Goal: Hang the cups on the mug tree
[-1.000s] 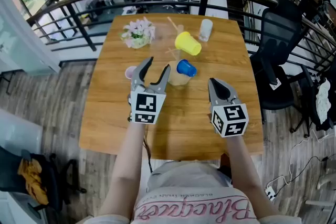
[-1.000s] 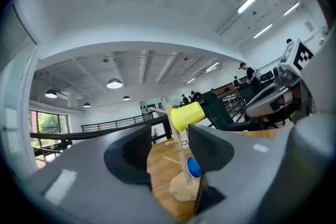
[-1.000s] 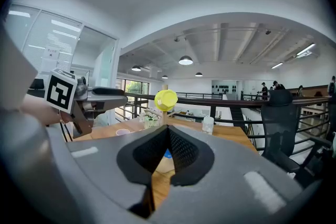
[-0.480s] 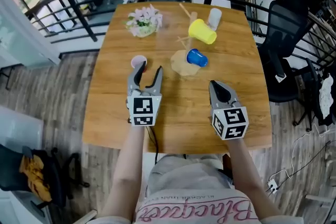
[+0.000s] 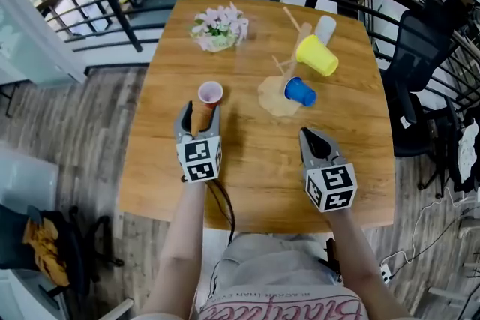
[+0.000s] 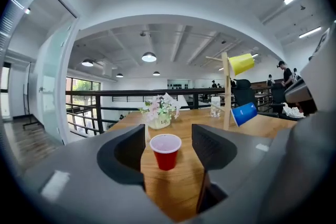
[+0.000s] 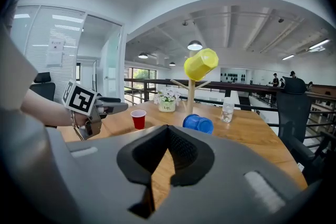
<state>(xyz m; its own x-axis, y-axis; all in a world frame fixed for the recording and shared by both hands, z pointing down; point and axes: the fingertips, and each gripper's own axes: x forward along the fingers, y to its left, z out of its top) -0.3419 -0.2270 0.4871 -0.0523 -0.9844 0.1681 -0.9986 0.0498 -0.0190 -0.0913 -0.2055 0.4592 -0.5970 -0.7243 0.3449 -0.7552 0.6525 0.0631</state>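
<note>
The step in hand is the reach for the last loose cup. The small red plastic cup with a white inside point(image 5: 210, 93) stands upright on the wooden table point(image 5: 247, 154), well to the left of the wooden mug tree point(image 5: 268, 97) in the head view. The left gripper point(image 5: 199, 109) points at it, and its tongs are apart. They have just been opening wider. The cup sits just beyond the tips, framed in the gap, and no pad touches it yet. The right gripper point(image 5: 306, 135) hovers on the near side of the mug tree, its tongs together with nothing between them.

The next move probably calls for pushing the left gripper forward until the pads flank the cup wall, then closing gently, since a thin cup like this would likely buckle or tip. After that the cup must be lifted, turned and set over a free peg.

Counted, there are 3 cups. The yellow plastic cup point(image 5: 316, 55) hangs high on the mug tree, and the blue plastic cup point(image 5: 300, 91) appears to hang on a low peg near the base. The red 1 is still to be hung. There is 1 mug tree. Behind it stand 1 clear tumbler point(image 5: 325, 29) and, further left, 1 small pot of pink and white flowers point(image 5: 219, 28).
</note>
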